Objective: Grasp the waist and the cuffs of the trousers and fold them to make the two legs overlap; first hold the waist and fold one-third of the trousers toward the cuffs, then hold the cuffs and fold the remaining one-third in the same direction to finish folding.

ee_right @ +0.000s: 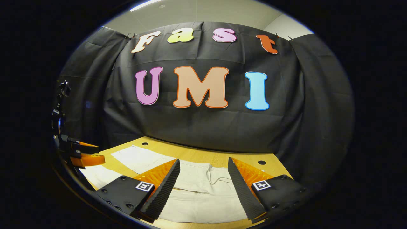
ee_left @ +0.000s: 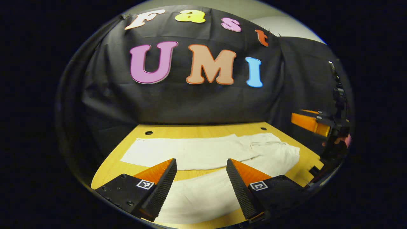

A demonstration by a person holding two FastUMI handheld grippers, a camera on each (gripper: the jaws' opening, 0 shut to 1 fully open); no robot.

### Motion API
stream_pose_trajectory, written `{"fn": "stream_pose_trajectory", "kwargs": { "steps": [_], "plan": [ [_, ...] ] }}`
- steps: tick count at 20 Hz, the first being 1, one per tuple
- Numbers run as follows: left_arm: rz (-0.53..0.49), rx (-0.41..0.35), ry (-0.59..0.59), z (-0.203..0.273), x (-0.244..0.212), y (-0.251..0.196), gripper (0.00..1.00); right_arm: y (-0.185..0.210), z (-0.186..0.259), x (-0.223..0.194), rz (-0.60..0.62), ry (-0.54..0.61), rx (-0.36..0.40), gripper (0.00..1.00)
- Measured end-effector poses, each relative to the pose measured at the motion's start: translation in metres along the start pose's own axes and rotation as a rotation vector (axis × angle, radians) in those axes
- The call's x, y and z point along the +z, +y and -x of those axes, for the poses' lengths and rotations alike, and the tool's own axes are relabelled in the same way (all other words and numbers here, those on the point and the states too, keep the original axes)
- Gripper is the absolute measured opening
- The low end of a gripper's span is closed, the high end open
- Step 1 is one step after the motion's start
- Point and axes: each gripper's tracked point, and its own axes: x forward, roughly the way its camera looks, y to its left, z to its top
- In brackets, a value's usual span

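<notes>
White trousers (ee_left: 210, 152) lie spread flat on the wooden table (ee_left: 190, 129). The waist is at the right, one leg runs far left and the other curves toward me. My left gripper (ee_left: 201, 160) hovers open above the near leg, nothing between its fingers. In the right gripper view, my right gripper (ee_right: 203, 160) is open above the waist end of the trousers (ee_right: 203, 194), apart from the cloth. The right gripper (ee_left: 310, 123) also appears at the far right of the left gripper view. The left gripper (ee_right: 84, 157) shows at the left edge of the right gripper view.
The table (ee_right: 210, 156) has small round holes (ee_left: 148, 132) (ee_right: 261, 162) near its back edge. The black cloth wall (ee_left: 203, 101) stands close behind the table. A hand (ee_left: 342, 140) holds the right gripper at the table's right end.
</notes>
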Motion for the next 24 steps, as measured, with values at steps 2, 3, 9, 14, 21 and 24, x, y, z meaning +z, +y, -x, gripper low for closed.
{"fn": "stream_pose_trajectory", "kwargs": {
  "steps": [2, 3, 9, 14, 21, 24],
  "plan": [
    [-0.05, -0.084, 0.1, 0.009, -0.03, -0.002, 0.93, 0.001, 0.001, -0.003, 0.0, 0.004, 0.001, 0.97],
    [-0.083, -0.119, 0.161, 0.015, -0.049, 0.001, 0.92, 0.001, 0.001, -0.006, 0.002, 0.009, 0.001, 0.97],
    [-0.336, -0.318, 0.532, 0.053, -0.153, 0.03, 0.91, 0.002, 0.005, -0.015, 0.02, 0.031, -0.001, 0.97],
    [-0.467, -0.408, 0.733, 0.076, -0.19, 0.056, 0.9, -0.002, 0.006, -0.019, 0.043, 0.039, -0.012, 0.97],
    [-0.596, -0.478, 0.881, 0.088, -0.22, 0.081, 0.86, -0.014, 0.008, -0.026, 0.052, 0.058, -0.046, 0.97],
    [-0.619, -0.49, 0.922, 0.087, -0.222, 0.081, 0.83, -0.02, 0.006, -0.028, 0.056, 0.062, -0.061, 0.97]
  ]
}}
